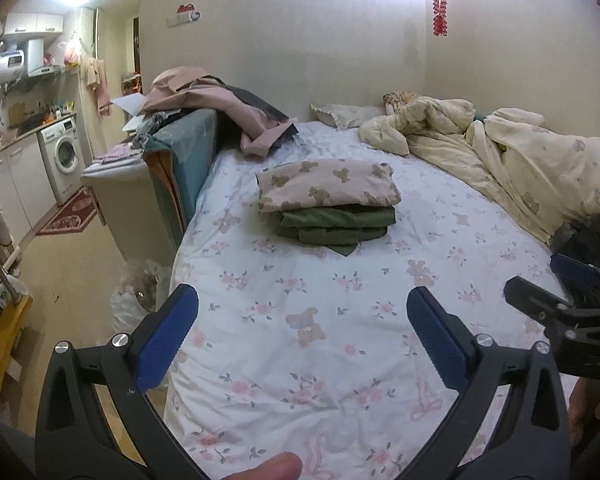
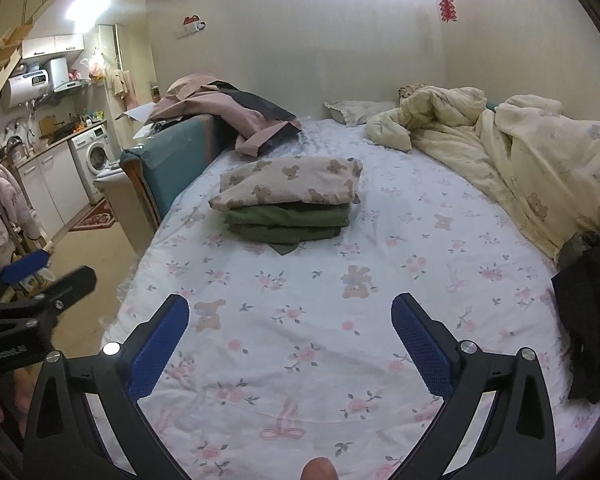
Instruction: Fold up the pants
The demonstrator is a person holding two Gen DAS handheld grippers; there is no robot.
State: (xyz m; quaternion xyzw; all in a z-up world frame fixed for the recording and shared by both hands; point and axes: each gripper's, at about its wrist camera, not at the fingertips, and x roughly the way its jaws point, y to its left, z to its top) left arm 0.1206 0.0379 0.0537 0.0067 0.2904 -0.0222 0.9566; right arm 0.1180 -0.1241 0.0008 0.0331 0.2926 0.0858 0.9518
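Observation:
A folded pink bear-print garment [image 1: 328, 186] lies on top of folded green pants [image 1: 336, 226] in the middle of the bed; the stack also shows in the right wrist view, pink [image 2: 290, 184] over green [image 2: 288, 222]. My left gripper [image 1: 302, 308] is open and empty, held above the floral sheet well short of the stack. My right gripper [image 2: 290, 316] is open and empty too, beside the left one. A dark garment [image 2: 592, 316] lies at the bed's right edge.
A floral sheet [image 1: 300, 360] covers the bed. A crumpled cream duvet [image 1: 520, 152] fills the far right. Pink and dark clothes [image 1: 228, 108] hang over a teal headboard-like panel [image 1: 180, 152]. A kitchen with a washing machine [image 1: 62, 152] is on the left.

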